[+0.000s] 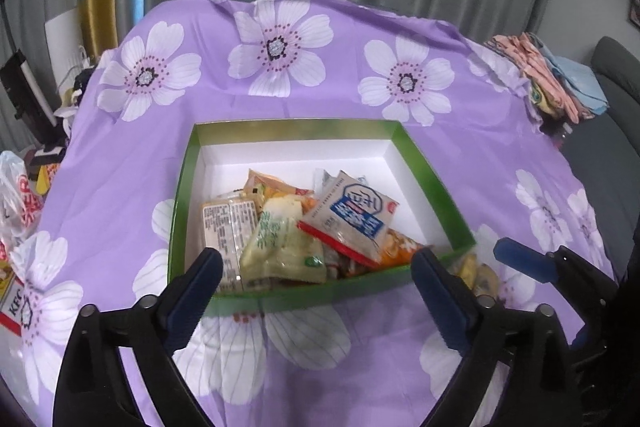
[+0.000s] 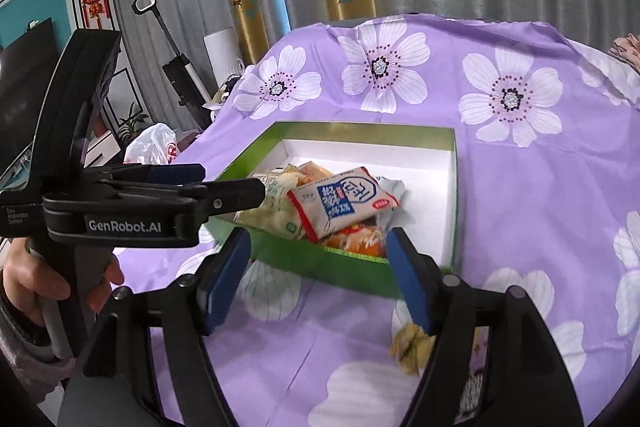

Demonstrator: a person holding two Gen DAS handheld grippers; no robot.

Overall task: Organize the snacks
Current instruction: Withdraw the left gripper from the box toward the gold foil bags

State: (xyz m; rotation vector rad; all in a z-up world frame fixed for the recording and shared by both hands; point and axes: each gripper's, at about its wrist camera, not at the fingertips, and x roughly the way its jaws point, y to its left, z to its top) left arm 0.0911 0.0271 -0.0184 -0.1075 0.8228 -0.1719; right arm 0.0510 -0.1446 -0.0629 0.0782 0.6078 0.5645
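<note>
Both tools stood unclenched and empty: left gripper (image 1: 316, 267) and right gripper (image 2: 318, 279) hung before the green box (image 1: 192, 187) on the purple flowered cloth (image 1: 500, 155). Snack packets (image 1: 280, 227) filled its near end; a yellowish wrapper (image 2: 412, 345), perhaps another snack, lay outside.

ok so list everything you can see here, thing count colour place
box: one, green outside and white inside, on the cloth
snack packets: several in a pile, white-blue, pale green, orange, at the box's near end
loose snack: at least one, yellowish, on the cloth by the box's near right corner
cloth: one, purple with white flowers, covering the surface
folded fabrics: a stack, pink and blue, far right
plastic bag: one, white, left
left gripper: black with blue pads, open, empty
right gripper: same, open, empty
hand: one, gripping the left handle
</note>
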